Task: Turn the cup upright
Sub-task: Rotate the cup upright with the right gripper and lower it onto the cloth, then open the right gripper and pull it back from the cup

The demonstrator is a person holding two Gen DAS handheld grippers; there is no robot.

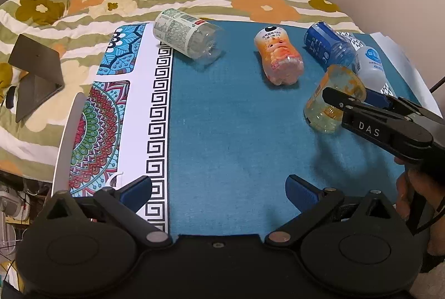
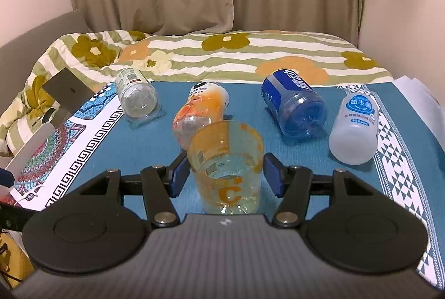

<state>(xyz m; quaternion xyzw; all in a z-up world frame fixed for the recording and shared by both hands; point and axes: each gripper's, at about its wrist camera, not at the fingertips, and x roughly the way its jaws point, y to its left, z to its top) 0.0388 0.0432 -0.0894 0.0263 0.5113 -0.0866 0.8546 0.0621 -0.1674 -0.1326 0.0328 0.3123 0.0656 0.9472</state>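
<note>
A clear yellow-orange cup (image 2: 226, 168) marked "C" sits between the pads of my right gripper (image 2: 225, 173), tilted, held above the blue mat (image 2: 250, 98). The pads touch or nearly touch its sides. In the left wrist view the same cup (image 1: 332, 98) hangs at the right in the right gripper (image 1: 358, 98), over the mat (image 1: 236, 118). My left gripper (image 1: 219, 191) is open and empty, low over the mat's near edge.
Other cut-bottle cups lie on their sides across the mat's far part: a clear one with a white label (image 2: 136, 97), an orange one (image 2: 200, 111), a blue one (image 2: 296, 107), a white one (image 2: 354, 132). A floral quilt (image 2: 222, 54) lies behind. A grey stand (image 1: 36, 73) is left.
</note>
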